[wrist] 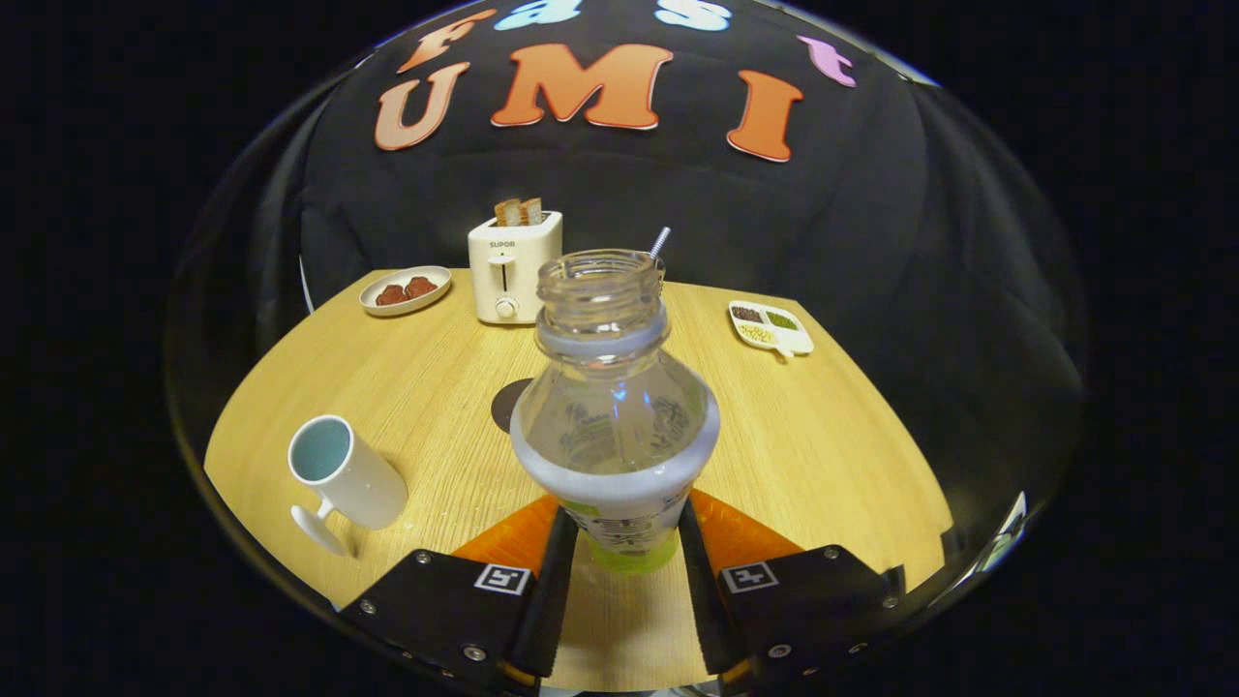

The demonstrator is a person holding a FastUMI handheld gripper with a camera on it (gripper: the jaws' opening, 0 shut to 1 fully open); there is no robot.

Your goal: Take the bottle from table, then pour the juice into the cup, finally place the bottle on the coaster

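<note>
The tool pinches the clear, open plastic bottle low down and holds it upright. The white cup stands apart on the wooden counter. Best to carry it over the cup, then tip slowly.

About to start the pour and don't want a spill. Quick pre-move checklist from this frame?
1. Grip: tongs closed on both sides of the bottle, low on its body: ok.
2. Cap off, neck open: ok.
3. Bottle upright: ok.
4. Cup stands mouth up, to the left of the bottle, table around it bare: ok.
5. Coaster behind the bottle, partly hidden; visible part is free: ok.
6. Juice level in the bottle: cannot tell.
</note>
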